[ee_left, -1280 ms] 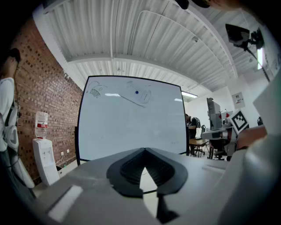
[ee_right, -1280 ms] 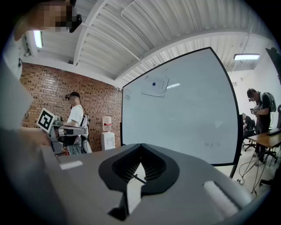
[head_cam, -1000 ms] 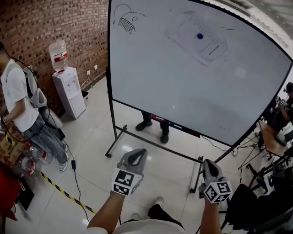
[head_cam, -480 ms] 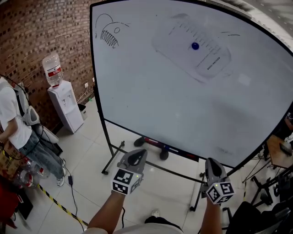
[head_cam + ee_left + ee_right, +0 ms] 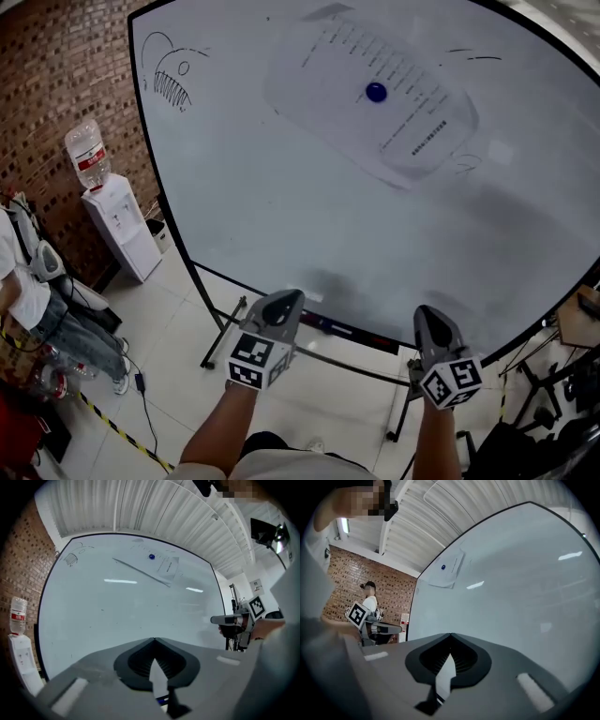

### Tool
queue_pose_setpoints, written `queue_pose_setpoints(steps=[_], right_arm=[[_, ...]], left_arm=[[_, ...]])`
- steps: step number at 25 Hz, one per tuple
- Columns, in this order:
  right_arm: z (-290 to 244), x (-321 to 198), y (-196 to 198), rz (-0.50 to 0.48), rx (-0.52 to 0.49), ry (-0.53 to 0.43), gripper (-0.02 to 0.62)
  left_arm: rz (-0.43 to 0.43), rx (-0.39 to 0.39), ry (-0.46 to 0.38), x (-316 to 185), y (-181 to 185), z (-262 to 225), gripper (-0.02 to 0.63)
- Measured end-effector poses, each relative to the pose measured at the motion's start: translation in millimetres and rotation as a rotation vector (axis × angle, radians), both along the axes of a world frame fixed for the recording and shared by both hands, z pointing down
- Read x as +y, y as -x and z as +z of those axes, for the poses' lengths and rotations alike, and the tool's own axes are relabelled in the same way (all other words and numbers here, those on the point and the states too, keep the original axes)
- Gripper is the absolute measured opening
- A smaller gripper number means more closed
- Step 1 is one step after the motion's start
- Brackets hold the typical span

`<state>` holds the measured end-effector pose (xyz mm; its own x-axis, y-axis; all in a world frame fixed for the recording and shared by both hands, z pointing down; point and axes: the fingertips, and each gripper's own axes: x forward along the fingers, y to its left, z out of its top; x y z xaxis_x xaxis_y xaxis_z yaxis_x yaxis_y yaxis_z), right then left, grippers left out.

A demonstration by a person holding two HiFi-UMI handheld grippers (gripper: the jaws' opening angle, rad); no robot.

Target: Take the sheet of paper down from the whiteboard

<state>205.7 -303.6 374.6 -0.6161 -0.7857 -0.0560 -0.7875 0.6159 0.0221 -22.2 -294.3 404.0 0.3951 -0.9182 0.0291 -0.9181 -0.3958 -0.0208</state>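
Observation:
A white printed sheet of paper (image 5: 375,98) hangs high on the whiteboard (image 5: 281,216), pinned by a round blue magnet (image 5: 376,92). The same sheet (image 5: 161,566) and magnet (image 5: 151,556) show near the board's top in the left gripper view, and the sheet (image 5: 446,569) shows at upper left in the right gripper view. My left gripper (image 5: 287,302) and right gripper (image 5: 427,321) are both shut and empty, held level side by side, well below the sheet and short of the board's lower edge.
A fish doodle (image 5: 171,75) marks the board's top left. The board's wheeled stand (image 5: 225,333) sits on the tiled floor. A water dispenser (image 5: 117,225) stands by the brick wall, and a person (image 5: 23,300) is at far left. Desks and chairs (image 5: 572,328) lie to the right.
Both grippers and the head have come closer to the whiteboard and risen a little; the board and sheet now fill more of the view. Both grippers stayed shut.

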Motion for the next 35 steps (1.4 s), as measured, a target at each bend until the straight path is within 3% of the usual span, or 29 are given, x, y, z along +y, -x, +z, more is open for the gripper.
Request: queue_pose_setpoints(steps=[8, 14, 18, 23, 31, 35], right_arm=[[-43, -37, 16, 0.108, -0.014, -0.077, 0.006], [-106, -46, 38, 0.186, -0.018, -0.198, 0.006], [-152, -50, 52, 0.184, 0.026, -0.275, 0.006], [-215, -56, 53, 0.178, 0.092, -0.394, 0.006], [-284, -52, 59, 0.151, 0.141, -0.547, 0.006], [-297, -53, 54, 0.148, 0.11, -0.573, 0.006]], left_arm=[[0.134, -0.009, -0.048, -63, 3, -35, 0.006], [0.25, -0.076, -0.253, -89, 10, -122, 0.006], [0.287, -0.104, -0.391, -93, 0, -188, 0.006], [0.278, -0.158, -0.525, -95, -29, -255, 0.006], [0.178, -0.282, -0.656, -95, -36, -330, 0.008], [0.143, -0.404, -0.673, -105, -54, -343, 0.108]])
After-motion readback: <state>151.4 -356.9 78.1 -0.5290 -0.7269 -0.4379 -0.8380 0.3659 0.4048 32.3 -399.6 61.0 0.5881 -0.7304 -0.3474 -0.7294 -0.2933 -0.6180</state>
